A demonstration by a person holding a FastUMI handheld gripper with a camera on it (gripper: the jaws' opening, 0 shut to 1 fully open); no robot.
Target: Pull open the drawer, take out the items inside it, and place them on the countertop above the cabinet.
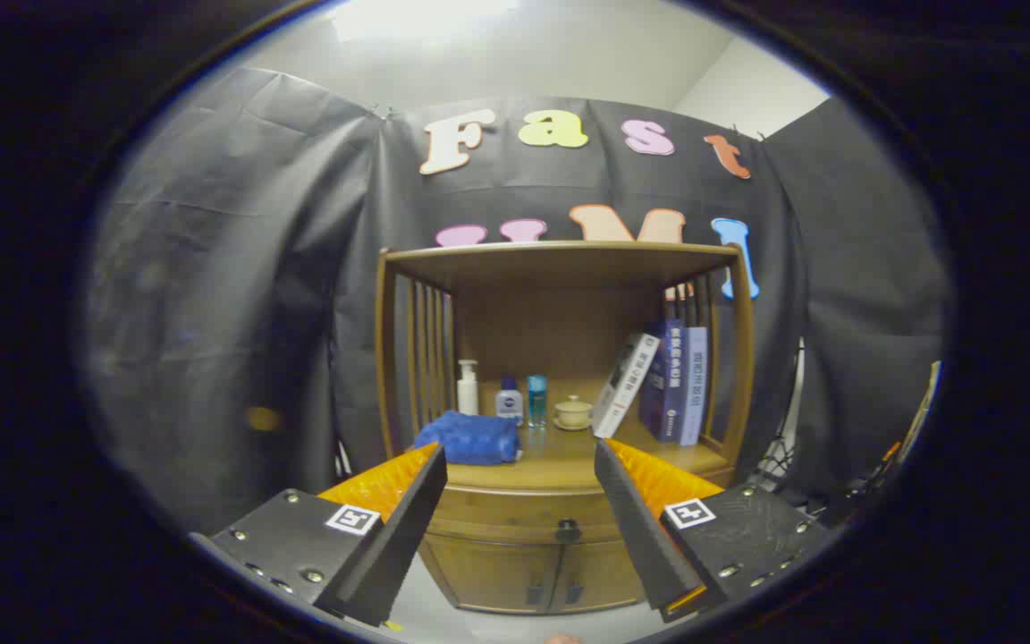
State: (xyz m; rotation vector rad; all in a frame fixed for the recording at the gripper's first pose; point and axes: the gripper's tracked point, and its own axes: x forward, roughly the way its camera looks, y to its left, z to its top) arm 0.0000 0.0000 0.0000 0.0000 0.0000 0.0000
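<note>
Approaching the cabinet, the gripper hangs with jaws spread wide, released, holding and touching nothing. The step in hand looks like the first: the drawer sits shut, its dark knob between the fingers, toward 5 o'clock of their midpoint. Next the jaws likely must drop and close on that knob. Beyond, on the surface, a blue cloth lies at 10 o'clock, with bottles, a cup and books farther back.
</note>
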